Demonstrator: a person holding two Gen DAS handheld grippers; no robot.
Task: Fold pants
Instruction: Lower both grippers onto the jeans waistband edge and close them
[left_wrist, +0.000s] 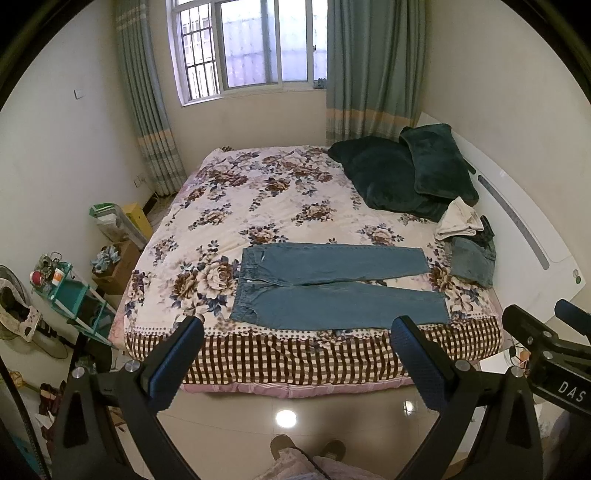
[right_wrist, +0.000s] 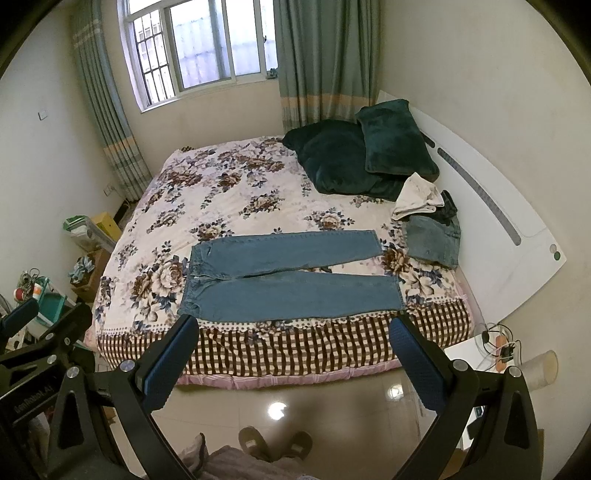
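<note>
I find the left claw (left_wrist: 295, 354) and right claw (right_wrist: 293, 352) both spread wide, holding nothing, above the floor. The pants (left_wrist: 332, 286) lie flat on the bed (left_wrist: 258, 206), ahead of both claws, legs pointing right

We see small bedroom, cream walls. Barred window (left_wrist: 245, 44) on far wall pours in daylight, grey-green curtains (left_wrist: 373, 70) at both sides. Bed (left_wrist: 288, 206) in floral cover fills middle, white headboard (left_wrist: 517, 206) at right. Glossy tile floor (left_wrist: 295, 417) throws back bright glare. Teal shelf rack (left_wrist: 72, 295) stands left.
</note>
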